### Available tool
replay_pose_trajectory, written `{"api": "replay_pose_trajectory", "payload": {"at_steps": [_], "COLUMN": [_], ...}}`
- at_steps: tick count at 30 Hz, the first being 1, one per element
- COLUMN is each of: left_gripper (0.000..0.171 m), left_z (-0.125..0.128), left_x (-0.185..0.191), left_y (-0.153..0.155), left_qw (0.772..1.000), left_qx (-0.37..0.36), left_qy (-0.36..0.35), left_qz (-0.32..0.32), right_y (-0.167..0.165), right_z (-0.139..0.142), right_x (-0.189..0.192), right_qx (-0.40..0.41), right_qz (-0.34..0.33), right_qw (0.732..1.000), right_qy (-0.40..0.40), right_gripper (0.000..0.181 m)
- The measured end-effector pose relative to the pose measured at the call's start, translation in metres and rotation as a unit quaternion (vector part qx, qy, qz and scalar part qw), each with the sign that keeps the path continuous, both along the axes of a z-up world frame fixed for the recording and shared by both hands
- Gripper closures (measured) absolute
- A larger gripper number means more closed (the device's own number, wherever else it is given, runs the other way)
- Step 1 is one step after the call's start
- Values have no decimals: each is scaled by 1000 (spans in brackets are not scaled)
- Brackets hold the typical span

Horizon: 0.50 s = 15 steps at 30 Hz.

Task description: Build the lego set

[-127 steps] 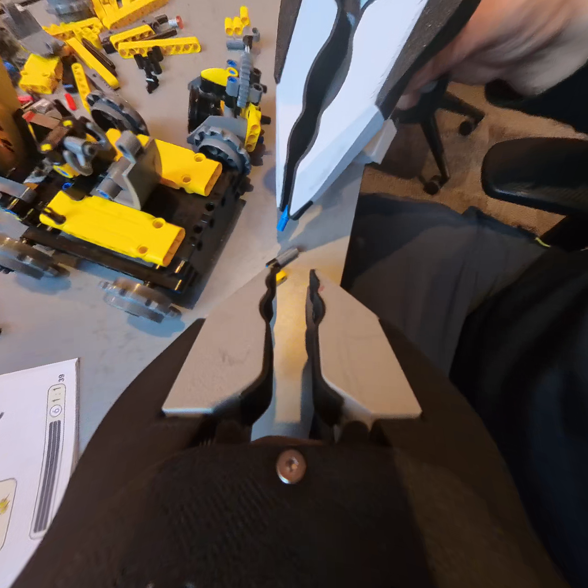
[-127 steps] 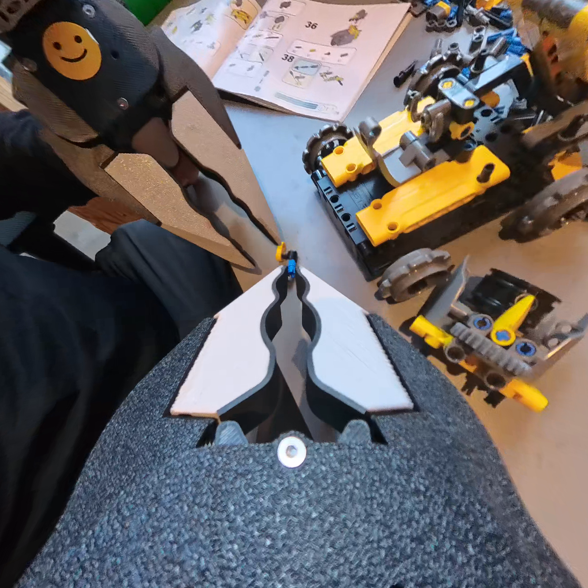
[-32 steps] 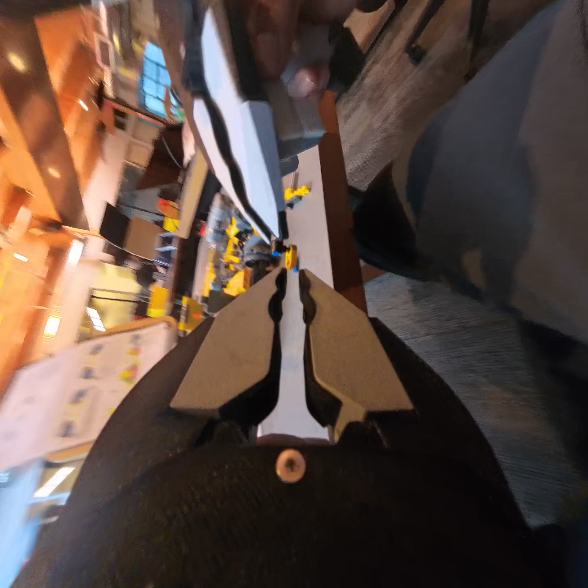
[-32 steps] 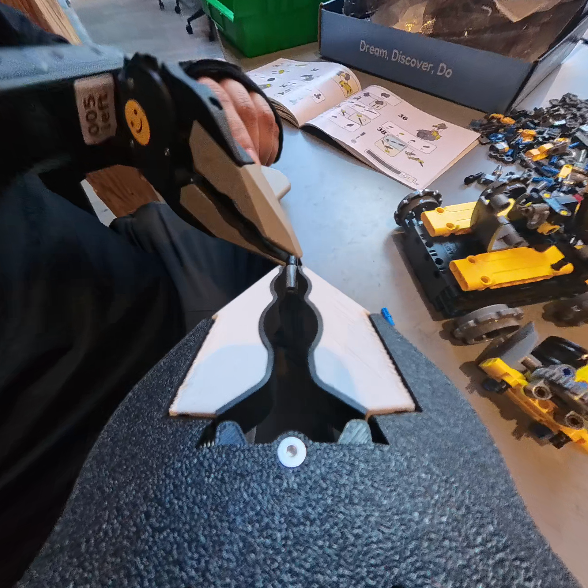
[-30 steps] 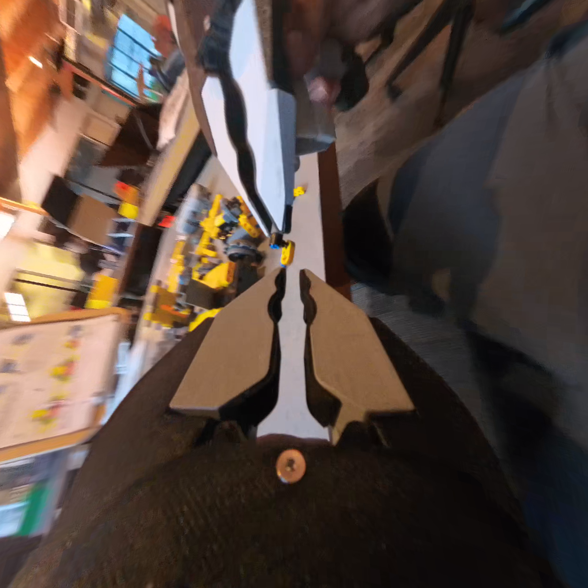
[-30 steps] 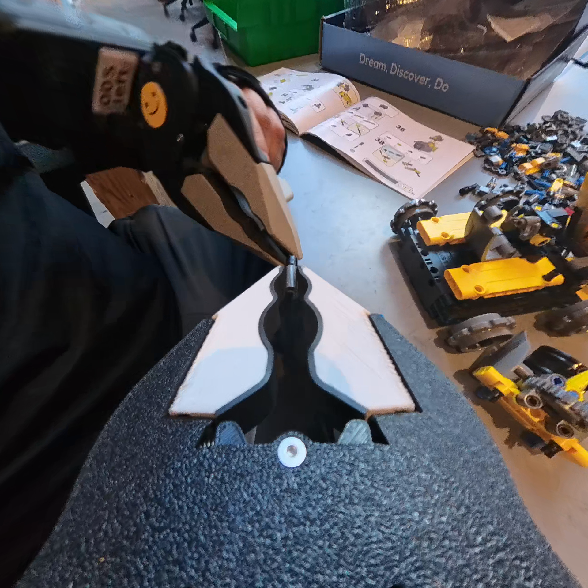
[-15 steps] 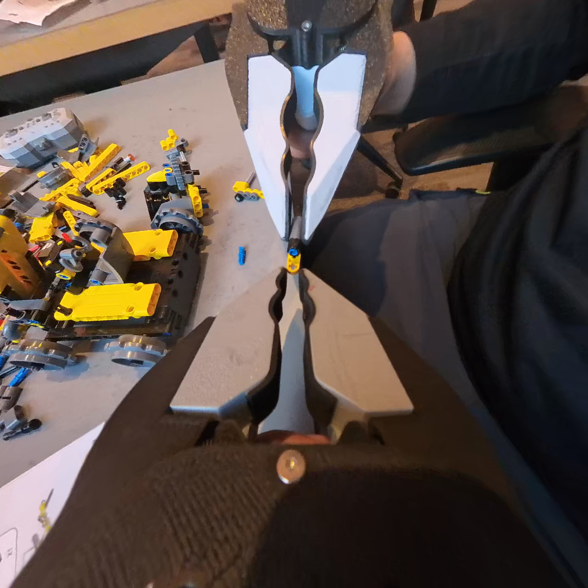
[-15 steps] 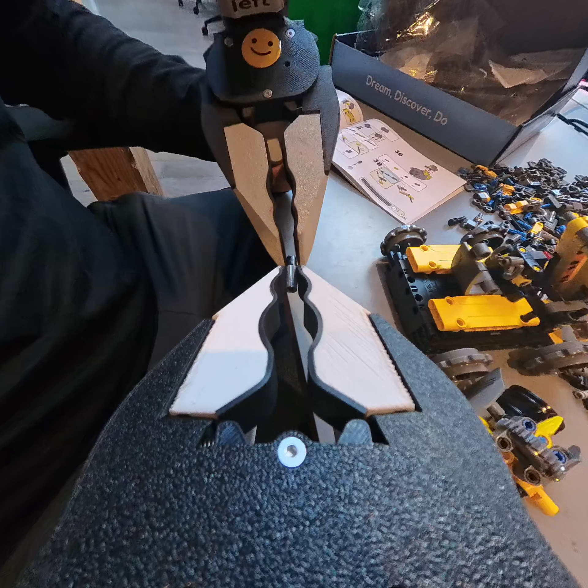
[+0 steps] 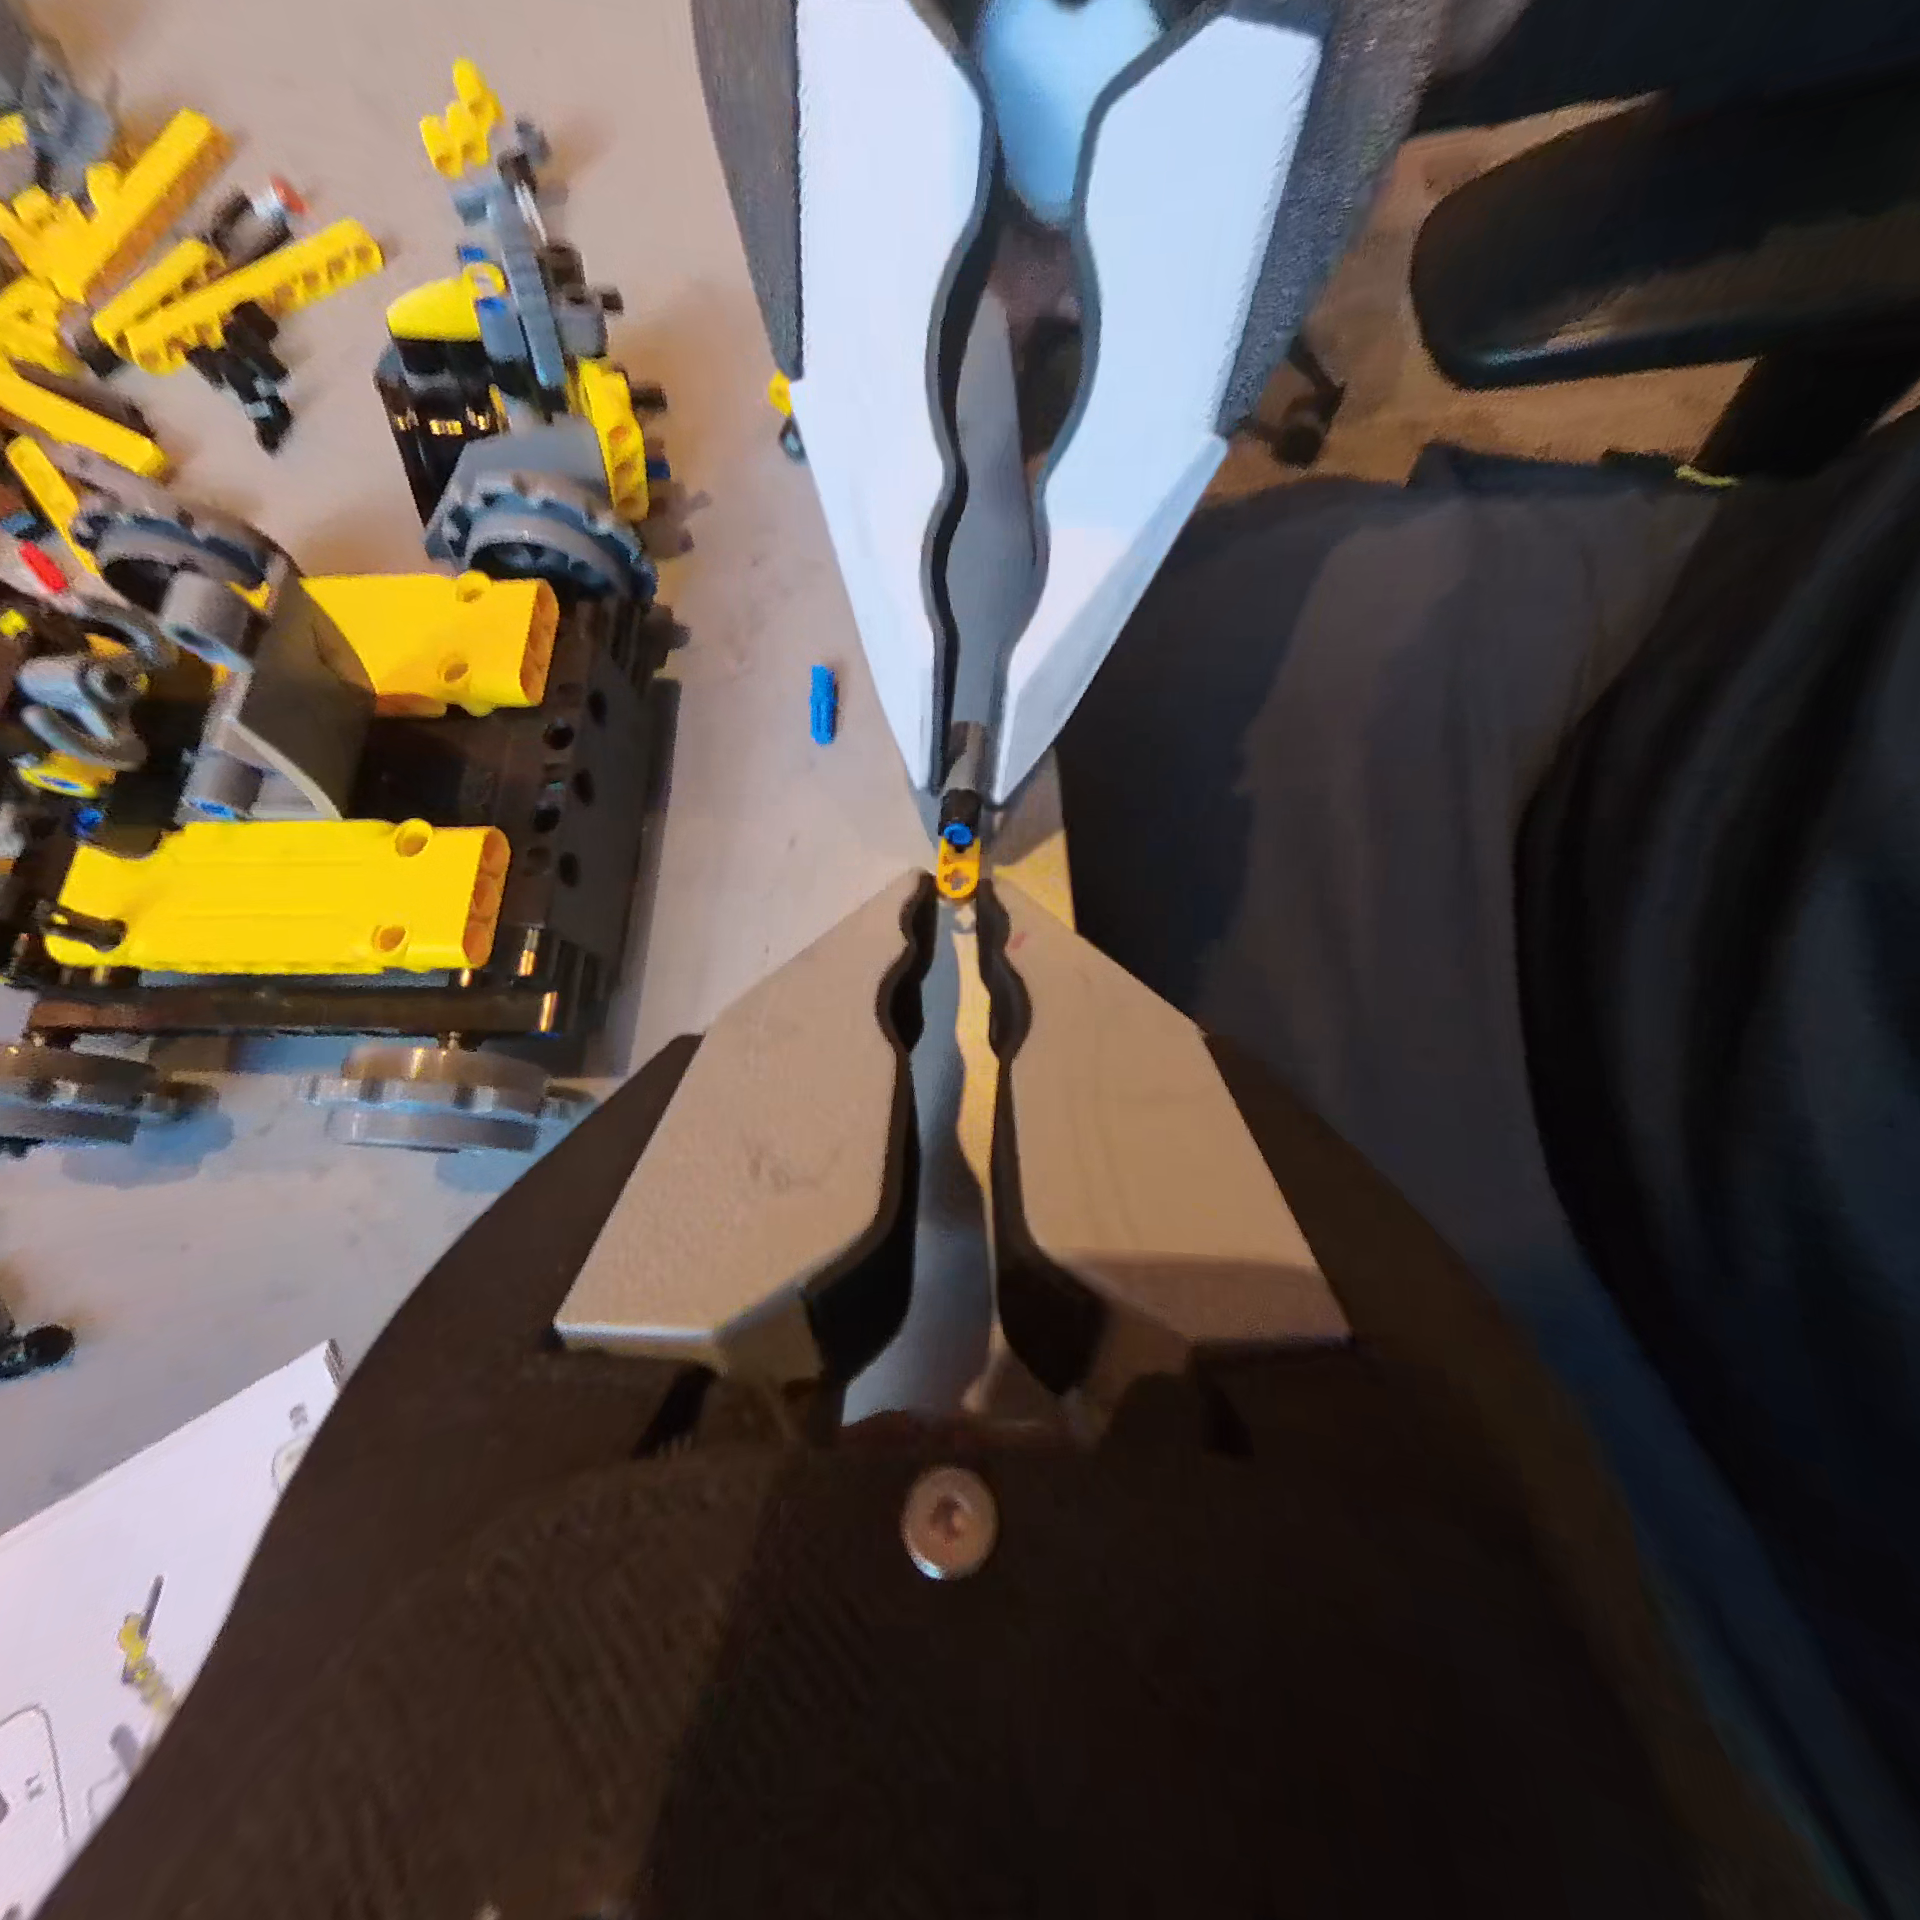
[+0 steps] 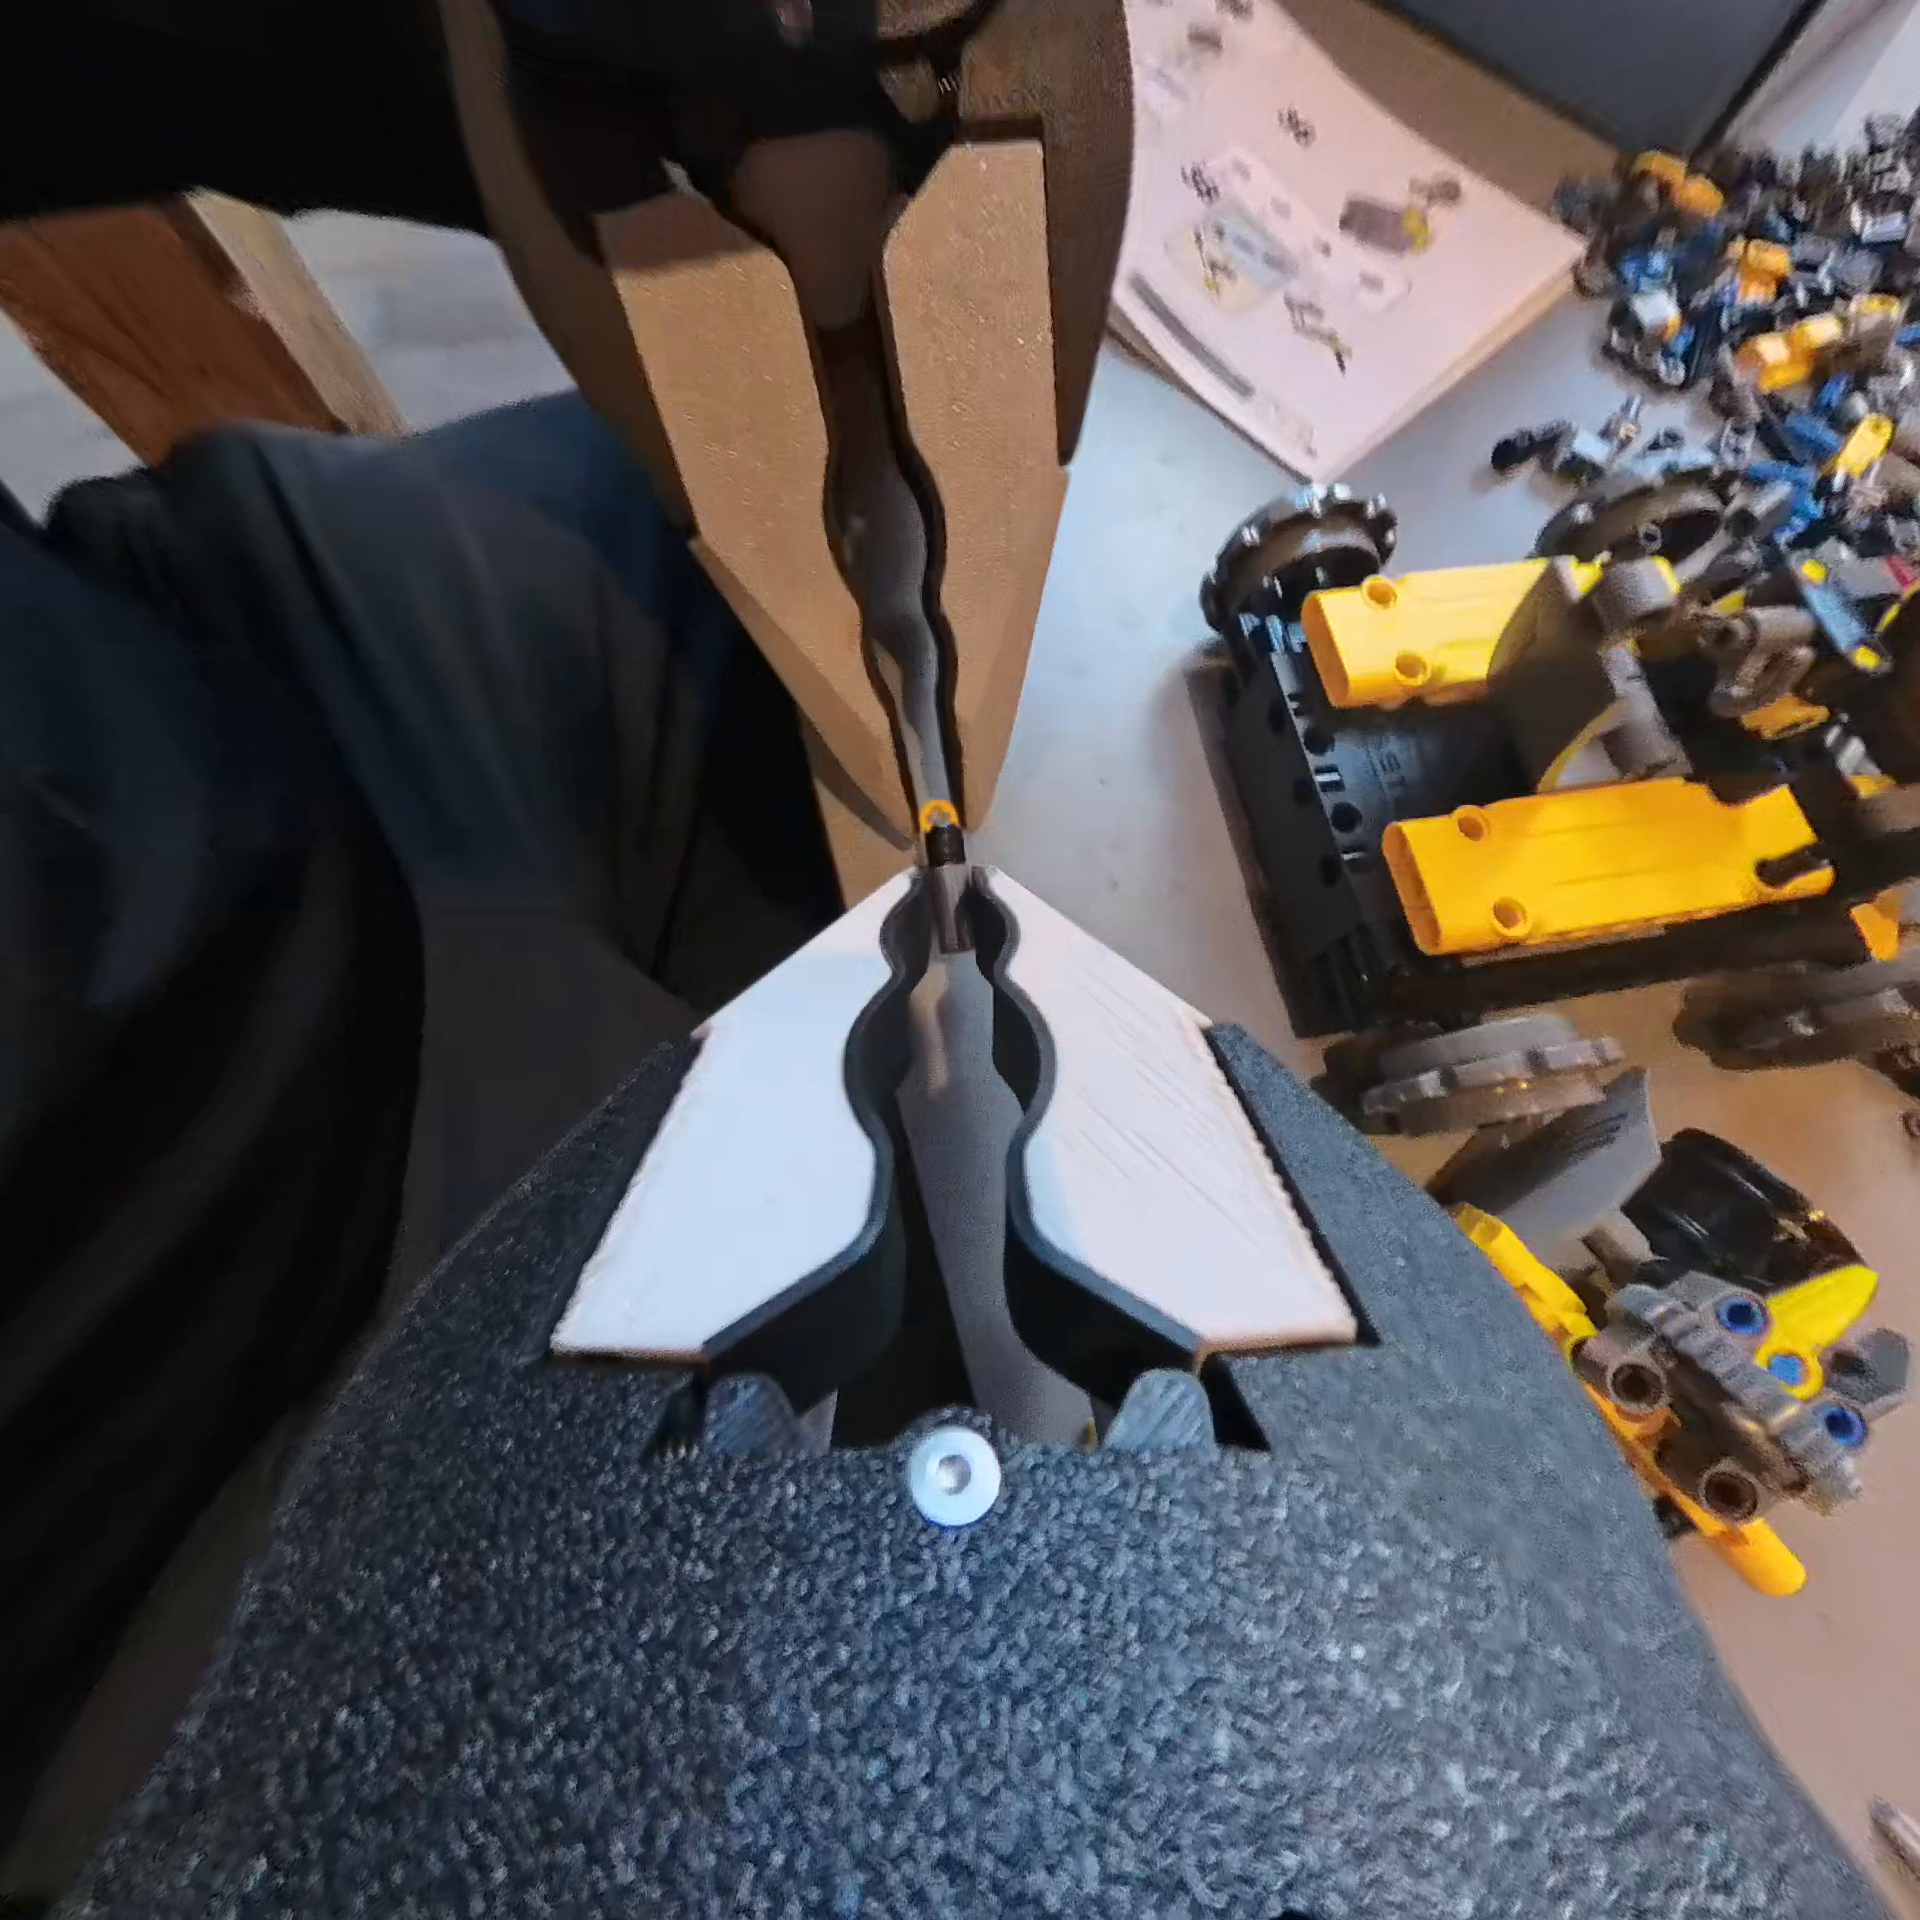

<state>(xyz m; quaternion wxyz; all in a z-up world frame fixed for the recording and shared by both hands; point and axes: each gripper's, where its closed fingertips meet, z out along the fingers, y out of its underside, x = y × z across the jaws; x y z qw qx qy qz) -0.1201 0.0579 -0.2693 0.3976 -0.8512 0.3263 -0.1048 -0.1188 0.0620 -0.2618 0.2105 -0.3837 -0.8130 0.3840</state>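
Note:
My left gripper [image 9: 951,899] is shut on a small yellow connector [image 9: 956,868] at its fingertips. My right gripper [image 10: 945,883] is shut on a short dark grey axle piece [image 10: 948,914]. The two grippers meet tip to tip over the near edge of the grey table [image 9: 790,831]. The grey piece [image 9: 971,750] ends in a blue bit [image 9: 954,828] that touches the yellow connector. In the right wrist view the left gripper [image 10: 940,826] comes down from the top with the yellow connector [image 10: 938,808] at its tips.
A black and yellow vehicle model [image 9: 312,831] [image 10: 1507,831] stands on the table. There is also a smaller sub-assembly [image 10: 1714,1351], a loose blue pin [image 9: 823,703], an instruction booklet [image 10: 1330,239] and a pile of loose parts [image 10: 1766,260]. A person's dark-clothed lap [image 9: 1455,831] lies beyond the table edge. The grippers are tip to tip, or close to it.
The grippers swung from side by side to facing each other tip to tip, and the small pieces stayed together. A blue pin now lies on the table. Both views now look down more steeply.

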Motion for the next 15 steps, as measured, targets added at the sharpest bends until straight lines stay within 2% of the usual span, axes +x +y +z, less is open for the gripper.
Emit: {"api": "replay_pose_trajectory", "payload": {"at_steps": [6, 8, 11, 15], "left_gripper": [165, 165, 165, 165], "left_z": [-6, -5, -5, -5], "left_x": [-12, -19, -22, -19], "left_y": [-8, -12, -18, -22], "left_qw": [997, 994, 989, 987], "left_qx": [-9, -4, 1, -3], "left_qy": [24, 31, 39, 37], "left_qz": [66, 107, 144, 159], "right_y": [12, 3, -12, -18], "right_z": [-2, 4, 2, -5], "right_x": [-3, -3, -3, -12], "right_qx": [39, -9, -71, -58], "right_qz": [-54, -74, -92, -89], "right_qw": [998, 997, 992, 993], "right_qy": [-7, -12, -50, -52], "right_gripper": [172, 179, 173, 176]}}
